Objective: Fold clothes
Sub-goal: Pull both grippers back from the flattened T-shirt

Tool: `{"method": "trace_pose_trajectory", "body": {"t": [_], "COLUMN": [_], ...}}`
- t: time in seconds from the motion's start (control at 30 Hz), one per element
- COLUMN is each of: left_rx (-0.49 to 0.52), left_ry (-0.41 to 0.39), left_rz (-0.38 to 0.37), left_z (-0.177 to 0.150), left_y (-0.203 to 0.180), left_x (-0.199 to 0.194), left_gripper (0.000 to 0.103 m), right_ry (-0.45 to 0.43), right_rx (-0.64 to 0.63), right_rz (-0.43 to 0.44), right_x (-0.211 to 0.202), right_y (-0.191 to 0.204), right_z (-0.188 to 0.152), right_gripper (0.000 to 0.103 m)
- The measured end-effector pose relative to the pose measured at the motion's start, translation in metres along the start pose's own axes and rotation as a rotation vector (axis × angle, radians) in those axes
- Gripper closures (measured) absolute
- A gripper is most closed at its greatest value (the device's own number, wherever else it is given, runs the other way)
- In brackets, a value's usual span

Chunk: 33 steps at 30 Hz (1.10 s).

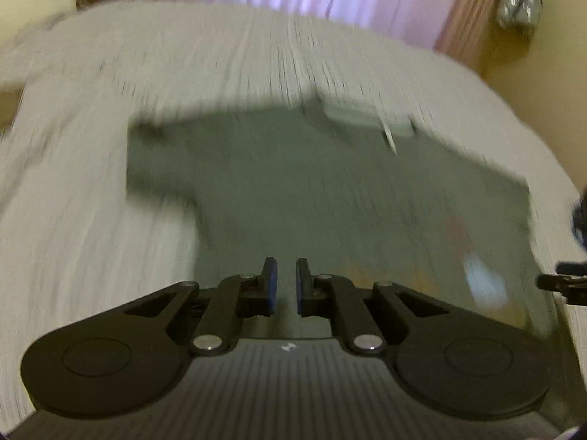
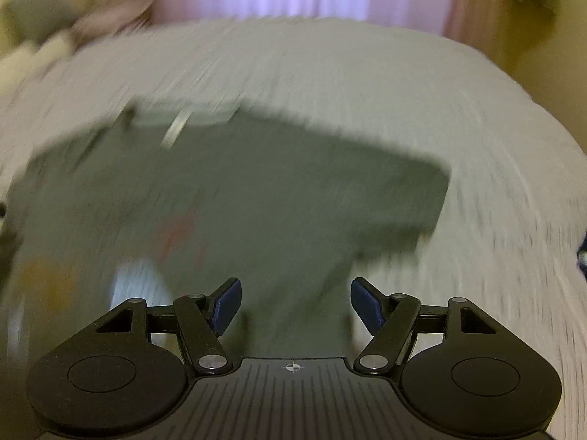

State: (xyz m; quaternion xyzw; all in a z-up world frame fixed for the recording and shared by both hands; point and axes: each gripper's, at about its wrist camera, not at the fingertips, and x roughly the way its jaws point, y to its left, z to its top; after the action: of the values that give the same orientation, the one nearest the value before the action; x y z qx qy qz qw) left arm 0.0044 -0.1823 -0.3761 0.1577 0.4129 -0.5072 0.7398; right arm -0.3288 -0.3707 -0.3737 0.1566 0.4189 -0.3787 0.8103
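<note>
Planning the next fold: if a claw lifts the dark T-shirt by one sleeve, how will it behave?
The T-shirt lies flat on the bedspread, so it is probably thin and floppy and would drape. It looks light. It may drag on the ribbed cover rather than slide.

A dark grey-green T-shirt [image 1: 330, 198] lies spread flat on the bed, front up, on a pale ribbed bedspread. Its collar, with a lighter inside and a small white label, points toward the far edge of the bed by the curtains; its hem lies toward the near edge. Both short sleeves stick out sideways, unfolded. A faint print shows on the chest: a reddish patch, a pale blue-white patch and some orange, all too blurred to read. In the right wrist view the same T-shirt [image 2: 256, 198] sits mid-bed, one sleeve reaching toward the right edge.
</note>
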Motion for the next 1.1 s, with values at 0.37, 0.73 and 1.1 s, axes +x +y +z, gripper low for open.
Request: {"method": "trace_pose_trajectory", "body": {"t": [0.37, 0.73, 1.1], "left_rx": [-0.142, 0.0, 0.035], "left_ry": [0.324, 0.114, 0.076], "left_rz": [0.241, 0.265, 0.245], "left_z": [-0.161, -0.093, -0.09], "left_y": [-0.045, -0.155, -0.19], "left_x": [-0.15, -0.309, -0.357], "left_gripper": [0.097, 0.076, 0.07], "right_ry": [0.29, 0.112, 0.094], "right_rx": [0.085, 0.186, 0.195], "right_rz": [-0.025, 0.095, 0.11], "right_x": [-0.146, -0.299, -0.361], "right_y": [0.0, 0.006, 0.015], "right_z": [-0.171, -0.1, -0.098], "right_gripper": [0.033, 0.032, 0.032]}}
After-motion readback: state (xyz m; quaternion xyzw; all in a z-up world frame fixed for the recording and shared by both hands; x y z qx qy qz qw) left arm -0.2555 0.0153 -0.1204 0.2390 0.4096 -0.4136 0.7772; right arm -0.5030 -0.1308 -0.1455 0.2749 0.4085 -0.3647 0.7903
